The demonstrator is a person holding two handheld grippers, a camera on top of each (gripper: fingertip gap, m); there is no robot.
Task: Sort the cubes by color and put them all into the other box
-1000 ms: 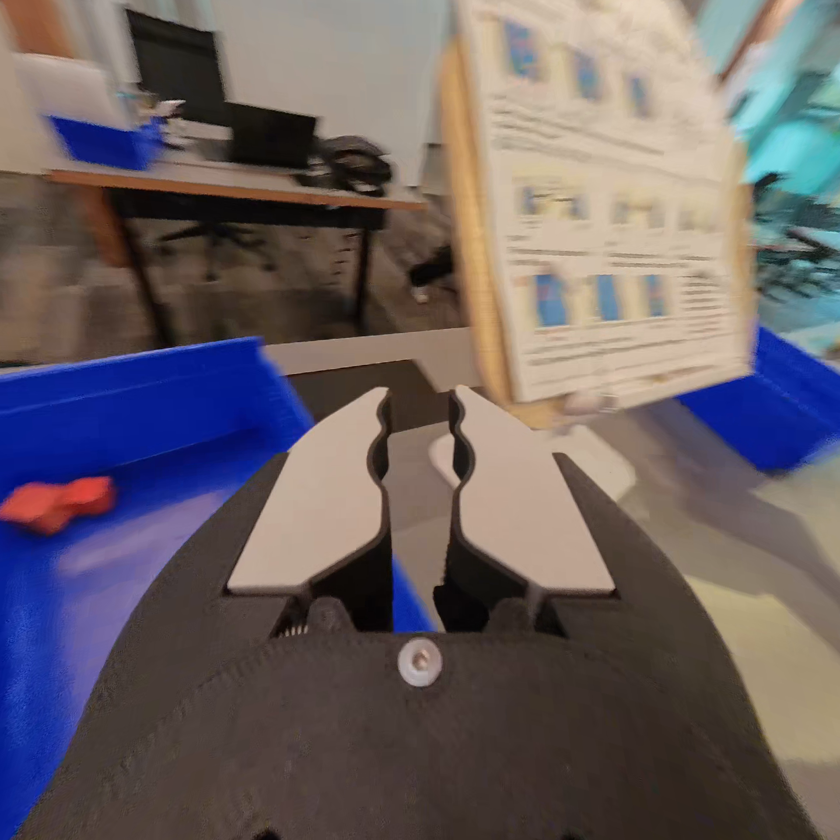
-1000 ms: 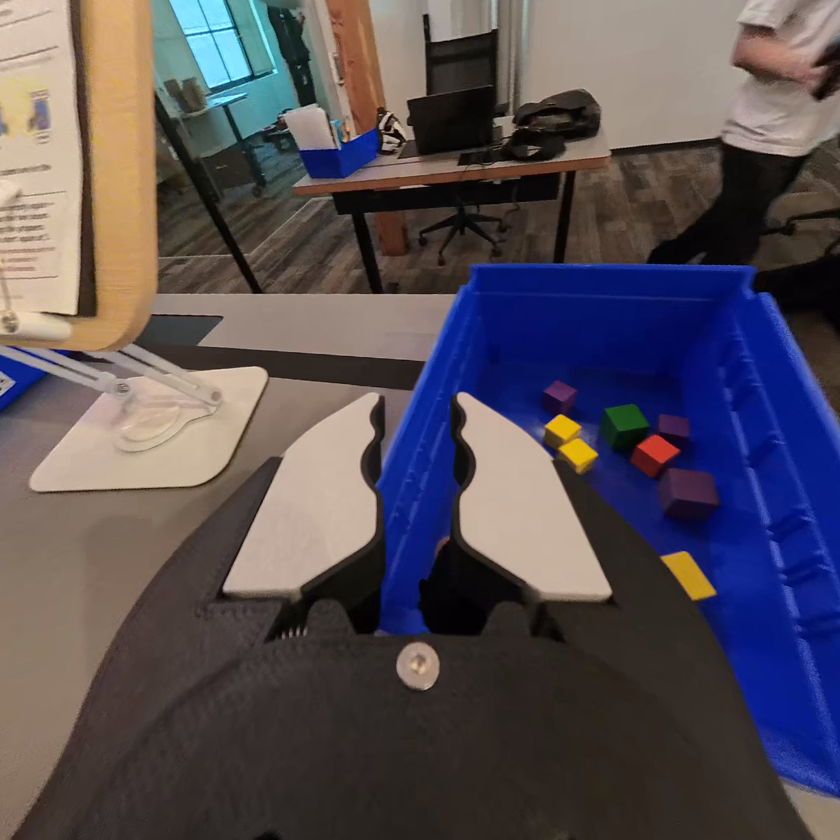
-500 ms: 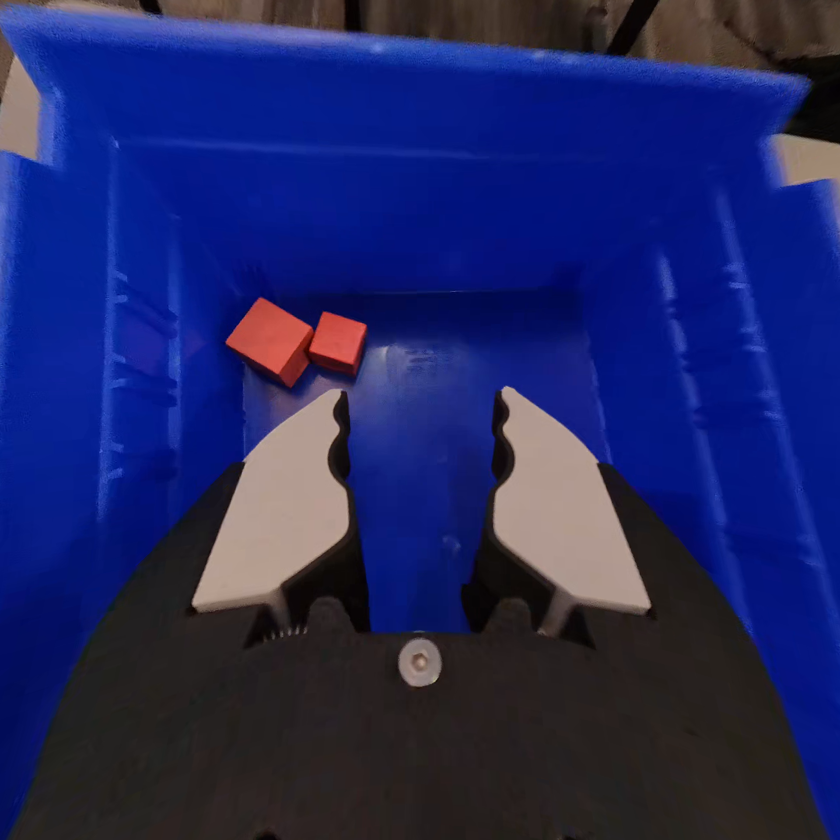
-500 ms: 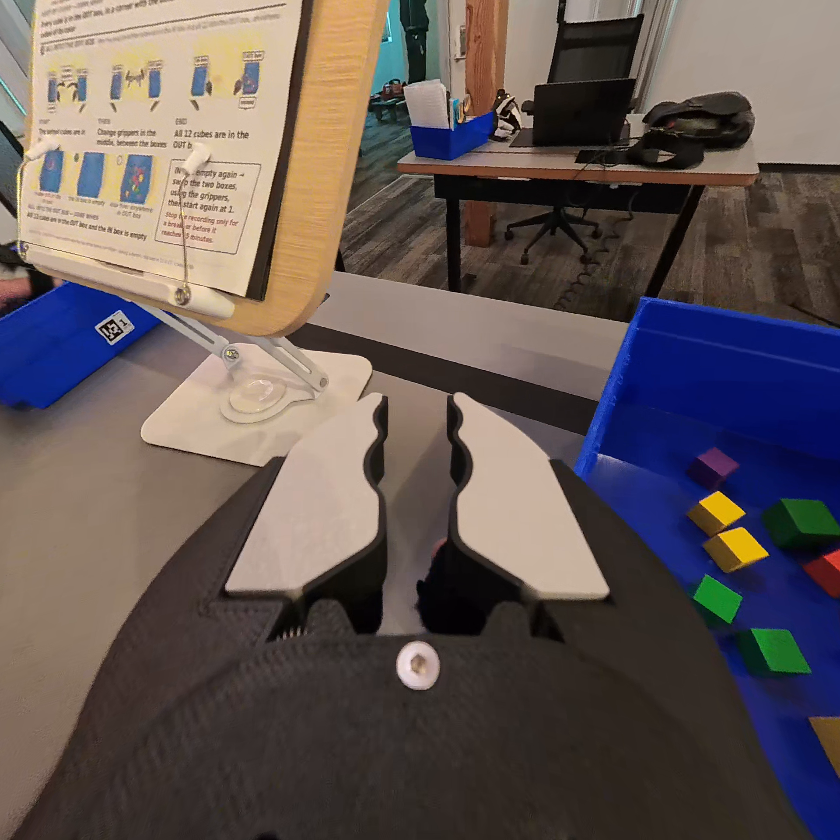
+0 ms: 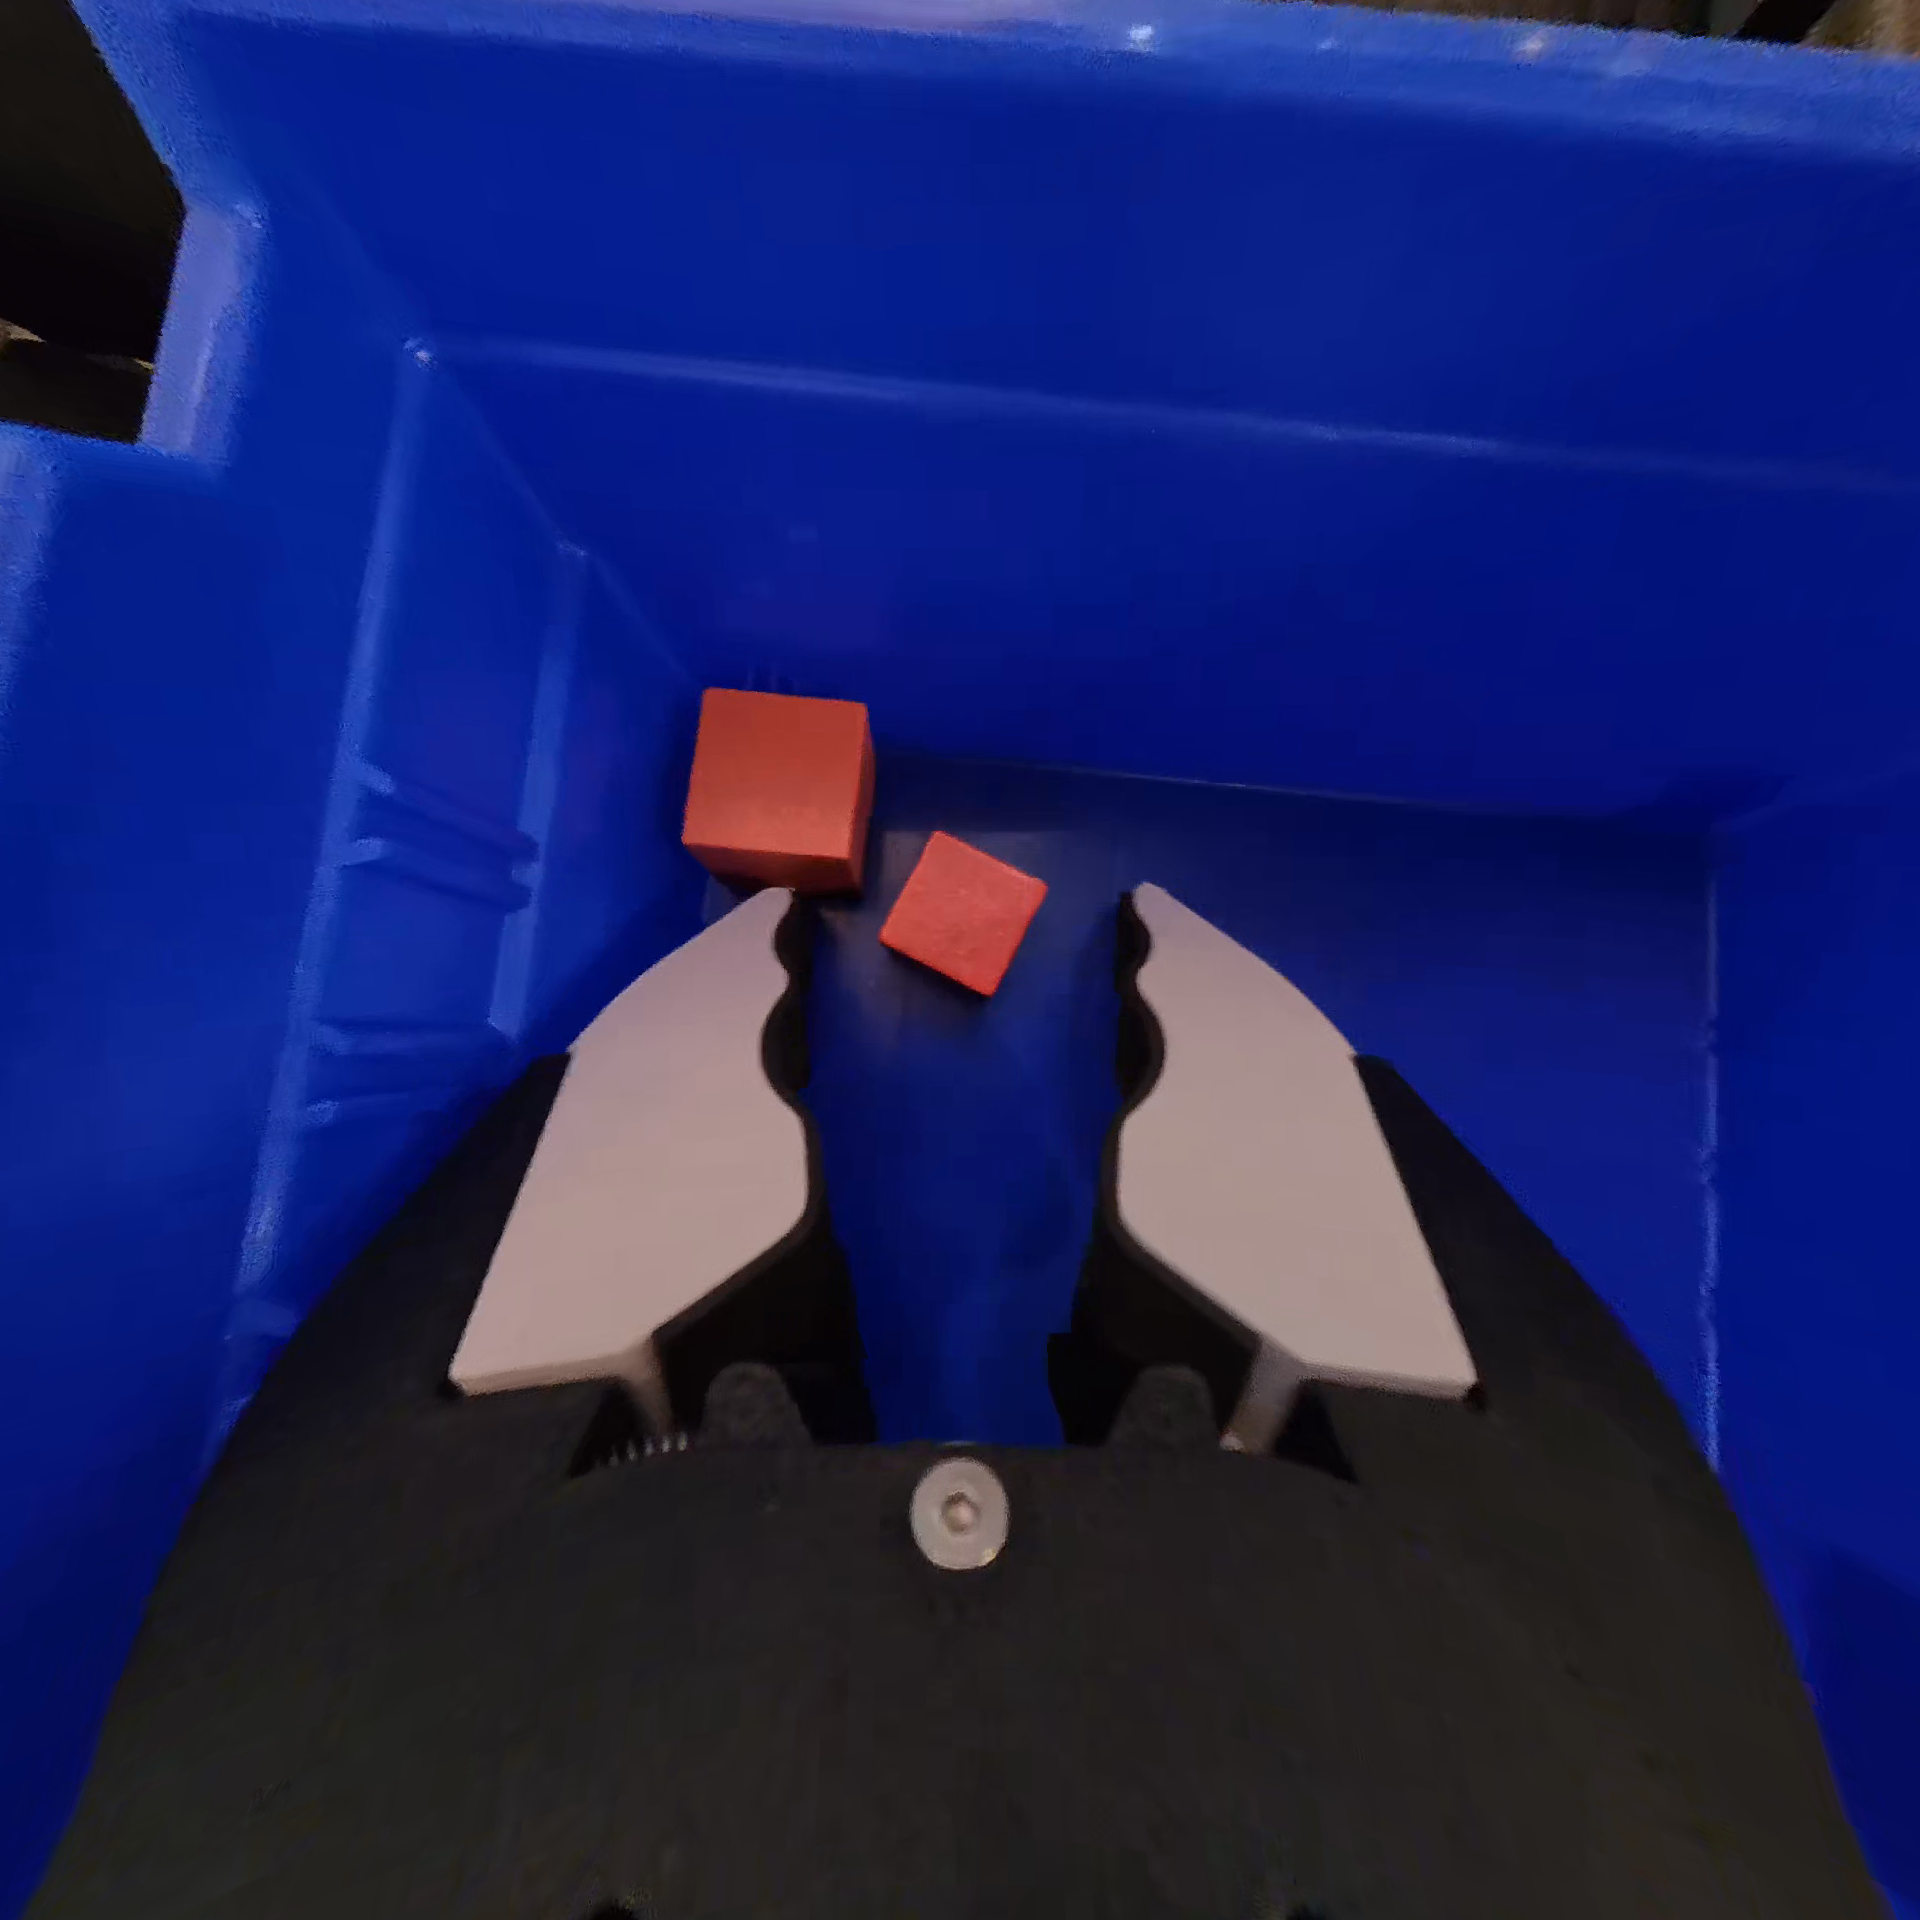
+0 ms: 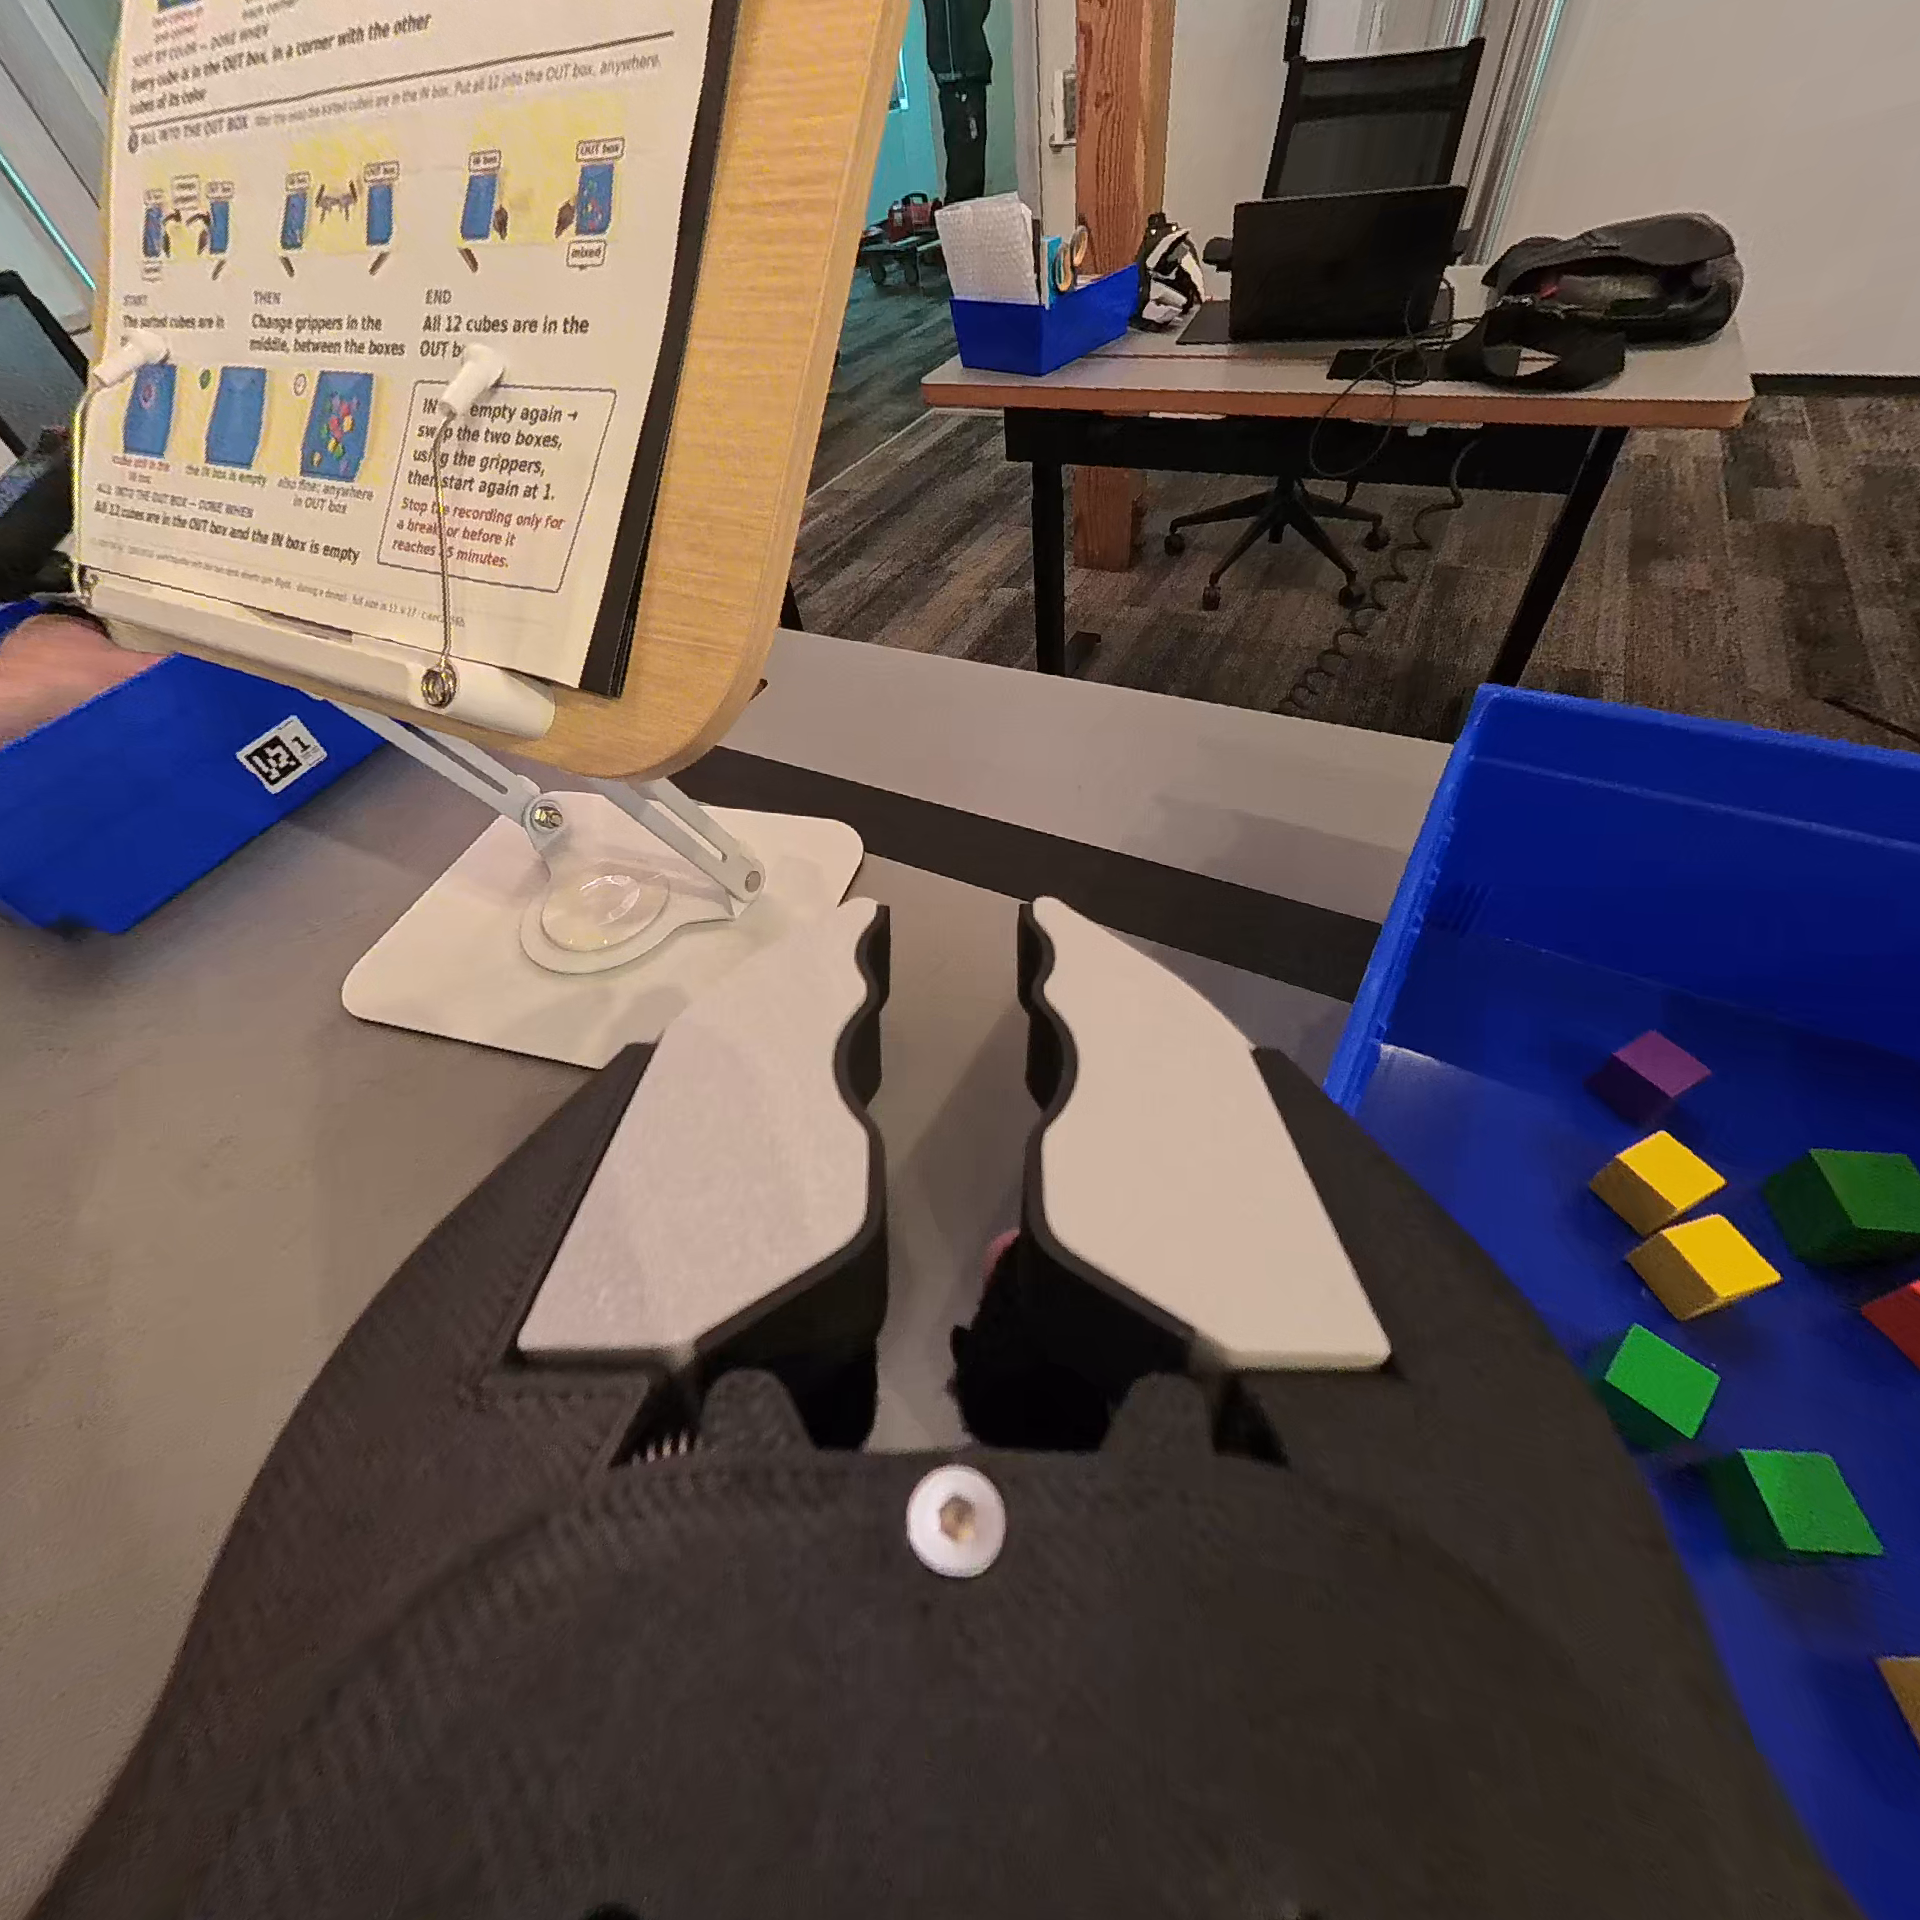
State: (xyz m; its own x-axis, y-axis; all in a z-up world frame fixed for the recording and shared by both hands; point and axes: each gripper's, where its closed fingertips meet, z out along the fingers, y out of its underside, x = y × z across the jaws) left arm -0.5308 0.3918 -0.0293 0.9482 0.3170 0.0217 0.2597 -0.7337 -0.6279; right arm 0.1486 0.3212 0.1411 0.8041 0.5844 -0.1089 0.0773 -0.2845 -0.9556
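In the left wrist view my left gripper (image 5: 956,896) is open inside a blue bin (image 5: 1039,571). Two red cubes lie in its far left corner: a larger one (image 5: 774,790) by my left fingertip (image 5: 758,914), and a smaller one (image 5: 961,914) turned at an angle, at the mouth of the jaws with a gap to both pads. In the right wrist view my right gripper (image 6: 954,914) hovers over the grey table (image 6: 208,1143), jaws a little apart with the table showing between them. To its right a second blue bin (image 6: 1455,883) holds mixed cubes: purple (image 6: 1650,1075), yellow (image 6: 1657,1179), green (image 6: 1849,1200), red (image 6: 1896,1314).
A wooden document stand (image 6: 416,312) with an instruction sheet rises ahead of my right gripper on a white base (image 6: 603,935). The left bin (image 6: 135,790) shows at the far left, a blurred hand (image 6: 62,655) above it. A desk with a laptop (image 6: 1340,384) stands behind.
My left gripper swung from above the table into the bin, opened wide and closed in on the red cubes. My right gripper turned left, away from the bin of mixed cubes.
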